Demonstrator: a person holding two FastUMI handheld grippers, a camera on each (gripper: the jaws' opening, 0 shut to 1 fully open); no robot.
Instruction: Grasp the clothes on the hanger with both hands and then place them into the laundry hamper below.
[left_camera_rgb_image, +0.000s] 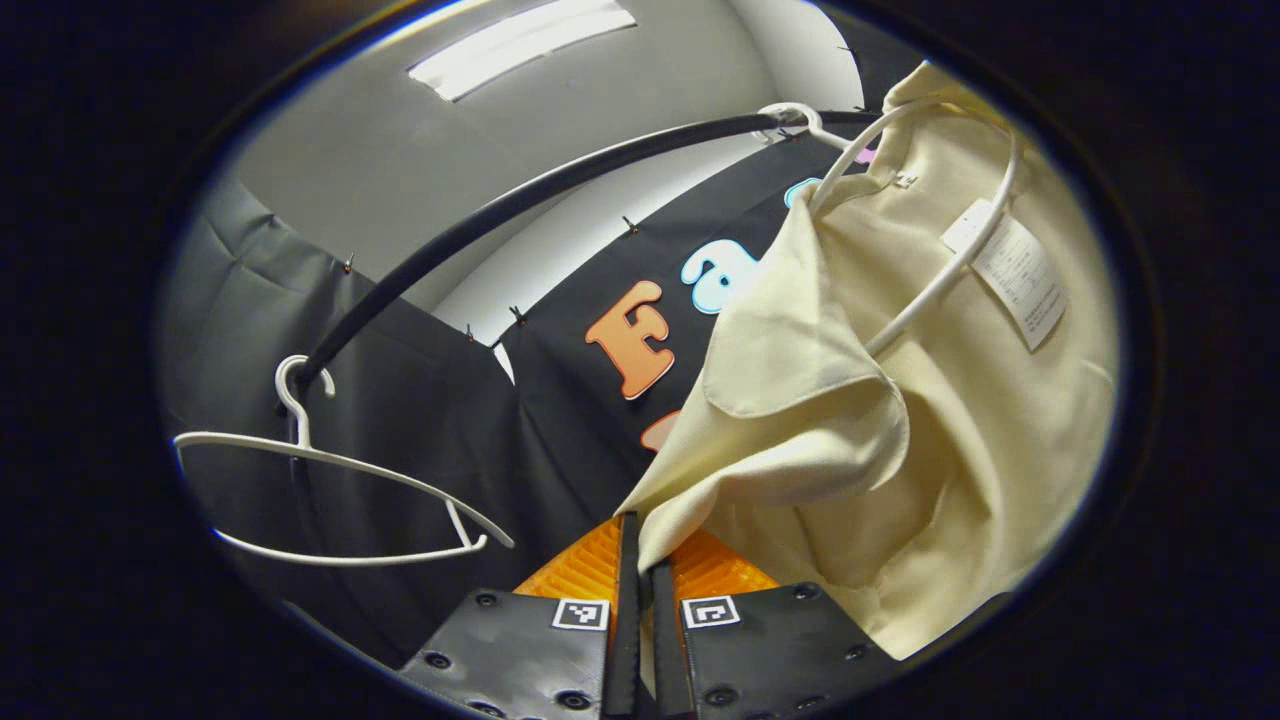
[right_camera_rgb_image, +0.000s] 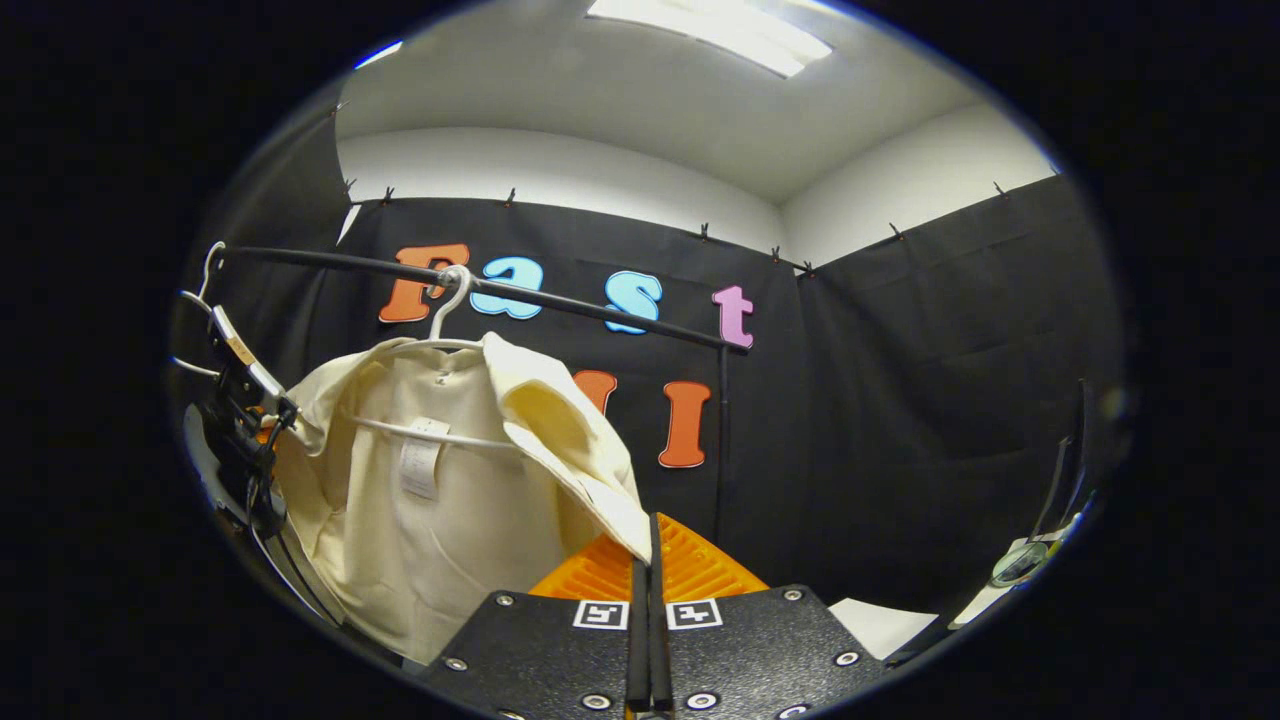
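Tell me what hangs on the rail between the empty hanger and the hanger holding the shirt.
Nothing: in the left gripper view the black rail runs bare from the empty hanger to the shirt's hanger.

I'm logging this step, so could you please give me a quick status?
Left gripper shut on shirt. Right gripper shut on shirt's other edge. Shirt on hanger, hanger on rail. Spare hanger well aside.

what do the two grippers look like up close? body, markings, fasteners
Left gripper: two flat black plates studded with round screws, a square black-and-white tag on each, ribbed inner faces on the fingers. Right gripper: same build, with paired square tags. The right gripper view also shows the left gripper farther off, dark, with cables.
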